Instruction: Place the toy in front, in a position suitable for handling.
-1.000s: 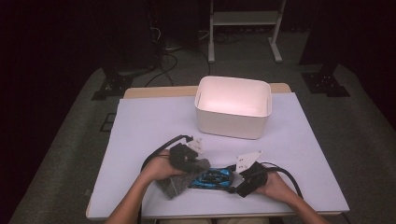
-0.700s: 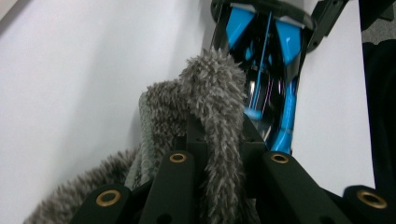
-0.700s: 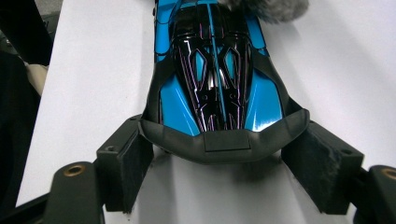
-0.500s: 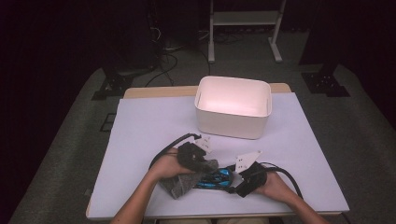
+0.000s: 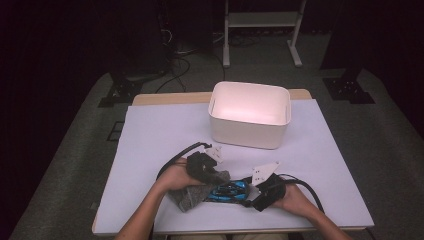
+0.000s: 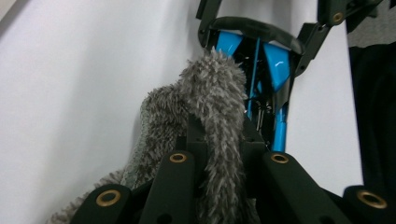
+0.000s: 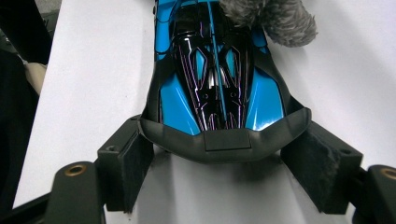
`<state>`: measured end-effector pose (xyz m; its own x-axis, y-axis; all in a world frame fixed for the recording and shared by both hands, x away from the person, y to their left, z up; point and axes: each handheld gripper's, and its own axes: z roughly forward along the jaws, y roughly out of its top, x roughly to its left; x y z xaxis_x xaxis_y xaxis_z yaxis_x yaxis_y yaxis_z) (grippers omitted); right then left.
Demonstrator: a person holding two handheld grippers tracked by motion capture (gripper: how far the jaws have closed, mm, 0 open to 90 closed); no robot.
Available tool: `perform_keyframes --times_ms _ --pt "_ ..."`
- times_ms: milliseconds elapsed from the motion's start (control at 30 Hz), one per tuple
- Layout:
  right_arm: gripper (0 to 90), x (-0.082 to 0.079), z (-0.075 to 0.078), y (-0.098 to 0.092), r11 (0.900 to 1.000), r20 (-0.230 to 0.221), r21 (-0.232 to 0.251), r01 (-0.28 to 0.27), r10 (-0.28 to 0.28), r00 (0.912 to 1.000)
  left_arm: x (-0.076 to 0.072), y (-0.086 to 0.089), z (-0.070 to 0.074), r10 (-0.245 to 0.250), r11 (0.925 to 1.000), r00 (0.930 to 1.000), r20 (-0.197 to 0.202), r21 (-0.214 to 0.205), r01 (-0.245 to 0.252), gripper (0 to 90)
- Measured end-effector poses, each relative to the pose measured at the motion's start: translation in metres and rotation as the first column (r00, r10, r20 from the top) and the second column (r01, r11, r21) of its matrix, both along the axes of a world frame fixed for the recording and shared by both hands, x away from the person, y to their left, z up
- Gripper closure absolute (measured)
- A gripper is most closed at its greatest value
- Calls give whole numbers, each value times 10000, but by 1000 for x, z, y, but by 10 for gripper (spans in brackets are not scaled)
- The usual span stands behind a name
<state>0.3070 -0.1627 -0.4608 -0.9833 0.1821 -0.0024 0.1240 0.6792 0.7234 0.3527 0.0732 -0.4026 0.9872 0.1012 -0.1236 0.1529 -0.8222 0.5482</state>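
1. Where the white sheet covers the table [image 5: 160, 135], stands a white tub [image 5: 249, 116] toward the far side, well apart from both hands.
2. Lying near the front edge between the two hands: a blue and black toy car [image 5: 227, 191], set crosswise on the sheet.
3. Draped partly over the car's left end: a grey fluffy cloth [image 5: 189, 196], bunched under the left hand.
4. Left gripper [image 5: 212, 176]: jaws closed tight on a fold of the cloth [image 6: 219, 121], seen in the left gripper view rising between the two black jaws; car [image 6: 261, 65] just beyond the pinched fold, touching or nearly touching it.
5. Right gripper [image 5: 254, 200]: jaws spread wide, one pad at each side of the car's dark bumper [image 7: 224, 140]; in the right gripper view the bumper's two corners meet the pads, so gripped across the car's width, with the car [image 7: 215, 70] running straight away from the jaws.
6. At the car's far end in that same view: a tuft of the cloth [image 7: 275, 18] resting on the body.
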Motion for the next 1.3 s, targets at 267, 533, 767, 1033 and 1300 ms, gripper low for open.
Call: perform_keyframes --times_ms 267,533,767,1033,1300 --pt "247 1 -1 1 10000 -97 88 -8 9 10000 -13 -44 4 -1282 9917 9917 -14 -141 1282 805" --pt "248 0 -1 1 9999 -226 112 64 -61 9997 -20 -66 0 -1787 9839 9839 5 -60 1787 805" --pt "250 0 -1 2 10000 -92 81 47 -46 9999 -25 -26 3 -1106 9938 9933 324 99 1103 806" --pt "250 0 1 2 10000 -44 -92 -3 3 10000 -26 35 -2 307 9980 9985 452 537 -331 803" --pt "250 0 5 -1 9988 -33 -484 4 -5 10000 -28 51 -8 552 9984 9985 33 -75 -552 801"
